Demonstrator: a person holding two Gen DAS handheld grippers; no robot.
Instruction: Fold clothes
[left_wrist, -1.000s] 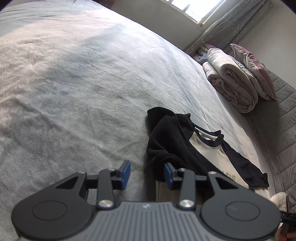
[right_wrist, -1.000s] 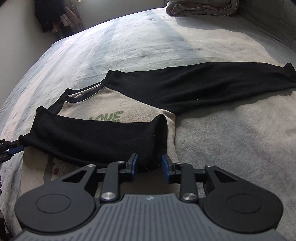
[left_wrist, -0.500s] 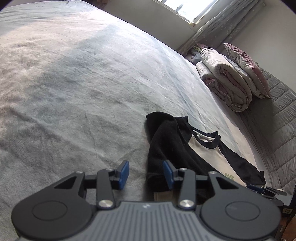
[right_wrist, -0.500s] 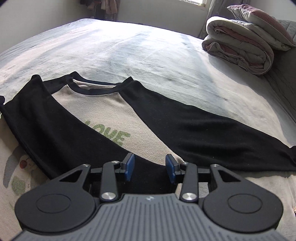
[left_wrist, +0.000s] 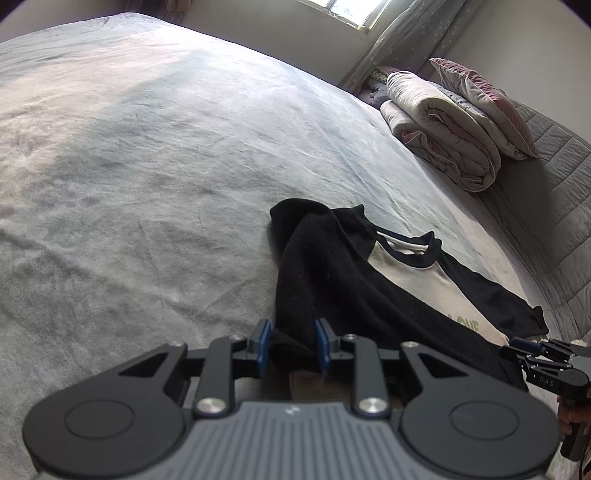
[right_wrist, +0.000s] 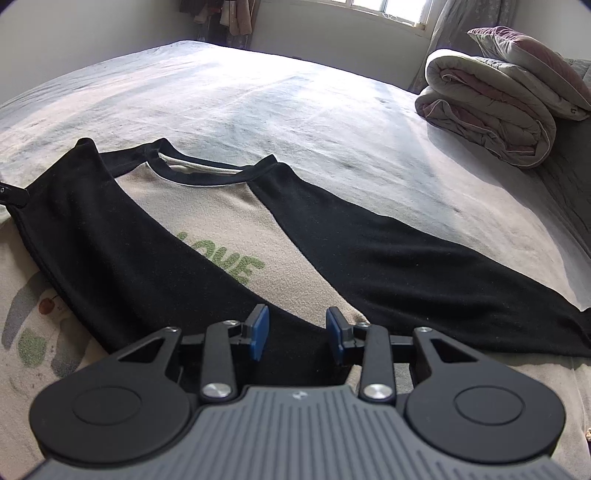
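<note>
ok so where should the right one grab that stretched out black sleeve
Judging by its pose, take the outstretched sleeve at its cuff end, far right. It lies flat and straight on the bed, so come low from the right with the right gripper, jaws pinching the cuff edge, then carry it across the shirt.

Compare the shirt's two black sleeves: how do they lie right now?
The near sleeve is folded diagonally across the shirt's chest, partly covering the green print; the far sleeve lies stretched out on the bed. The near sleeve's cuff end sits between the right gripper's open jaws; the far sleeve is untouched. Both lie flat.
</note>
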